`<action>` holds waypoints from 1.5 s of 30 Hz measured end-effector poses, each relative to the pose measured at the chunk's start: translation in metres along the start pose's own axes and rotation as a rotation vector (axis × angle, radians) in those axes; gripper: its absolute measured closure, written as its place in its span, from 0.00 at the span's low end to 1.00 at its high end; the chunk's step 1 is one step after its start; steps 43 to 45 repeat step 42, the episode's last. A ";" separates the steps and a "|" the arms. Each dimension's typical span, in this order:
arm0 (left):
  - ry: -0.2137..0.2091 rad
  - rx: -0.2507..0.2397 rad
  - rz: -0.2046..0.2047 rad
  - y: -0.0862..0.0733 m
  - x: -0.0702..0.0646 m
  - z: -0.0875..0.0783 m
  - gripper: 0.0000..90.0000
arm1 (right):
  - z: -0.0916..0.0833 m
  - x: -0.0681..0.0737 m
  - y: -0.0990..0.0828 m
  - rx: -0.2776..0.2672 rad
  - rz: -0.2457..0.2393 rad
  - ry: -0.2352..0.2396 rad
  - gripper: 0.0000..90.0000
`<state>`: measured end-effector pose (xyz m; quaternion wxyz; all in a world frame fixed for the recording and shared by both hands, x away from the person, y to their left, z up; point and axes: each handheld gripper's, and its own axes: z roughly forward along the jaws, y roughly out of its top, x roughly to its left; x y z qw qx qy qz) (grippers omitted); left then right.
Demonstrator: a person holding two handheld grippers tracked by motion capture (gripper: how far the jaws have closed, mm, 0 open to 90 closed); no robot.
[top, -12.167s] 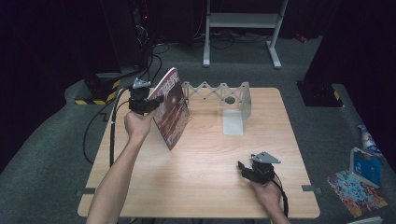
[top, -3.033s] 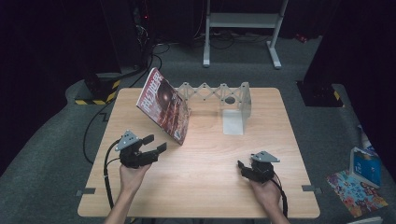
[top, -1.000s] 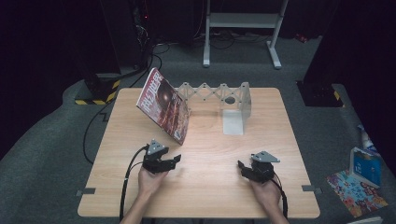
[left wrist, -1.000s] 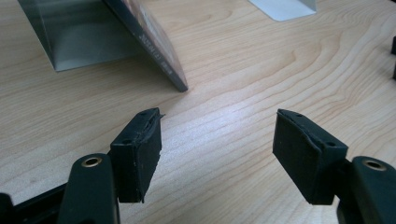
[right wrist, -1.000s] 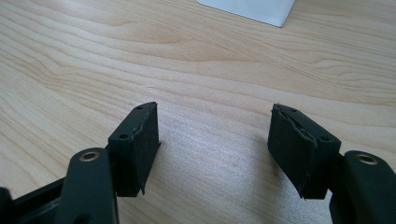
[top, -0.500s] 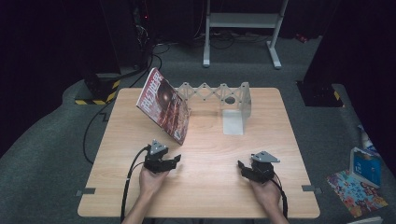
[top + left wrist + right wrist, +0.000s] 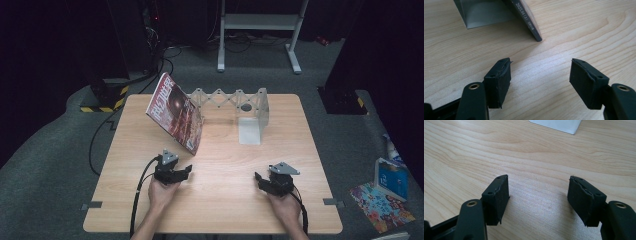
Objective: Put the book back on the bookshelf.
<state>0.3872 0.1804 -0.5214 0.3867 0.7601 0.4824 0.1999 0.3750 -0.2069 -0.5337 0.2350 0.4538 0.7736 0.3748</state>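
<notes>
Both tongs sat low over the near part of the table, and neither had hold of anything. The left gripper had its jaws standing wide apart with only bare wood between them, and the right gripper, well apart from it on the other side, gaped just as wide over bare wood too. From where I stood, the hands looked parked, each resting near the front edge. Just beyond the left gripper stood the magazine, tilted back on its lower edge and leaning against the end of the grey expanding rack at the far side of the table; in the left gripper view its dark lower corner came down to the wood a little ahead of the open jaws, near but not touching. A pale bookend stood at the other end of the rack, ahead of the right gripper. I judged the placing step to be done, with the magazine propped up and let go and both tongs drawn clear. If anything remained, it would call for a gentle push to square the magazine more upright against the rack without tipping it over.
</notes>
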 end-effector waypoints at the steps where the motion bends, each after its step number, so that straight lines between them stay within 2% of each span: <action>1: 0.004 0.004 0.003 0.000 0.000 0.001 0.37 | 0.000 0.000 0.000 0.000 0.000 0.000 0.37; 6: 0.015 0.029 0.001 -0.004 0.001 0.004 0.38 | 0.000 0.000 0.000 -0.001 0.000 0.000 0.37; 9: 0.028 0.018 0.008 -0.006 0.000 0.004 0.38 | 0.000 0.000 0.000 -0.002 0.000 0.001 0.37; 11: 0.041 0.017 0.020 -0.006 -0.003 0.005 0.38 | 0.000 0.000 0.000 -0.002 0.000 0.001 0.37; 13: 0.066 -0.005 0.043 -0.009 -0.005 0.006 0.38 | 0.000 0.000 0.000 -0.001 0.001 0.001 0.37; 15: 0.077 -0.011 0.041 -0.011 -0.008 0.006 0.38 | 0.000 0.000 0.000 -0.001 0.002 0.002 0.37; 45: 0.081 -0.022 0.036 -0.013 -0.008 0.005 0.37 | -0.001 0.000 -0.001 -0.003 0.001 0.002 0.37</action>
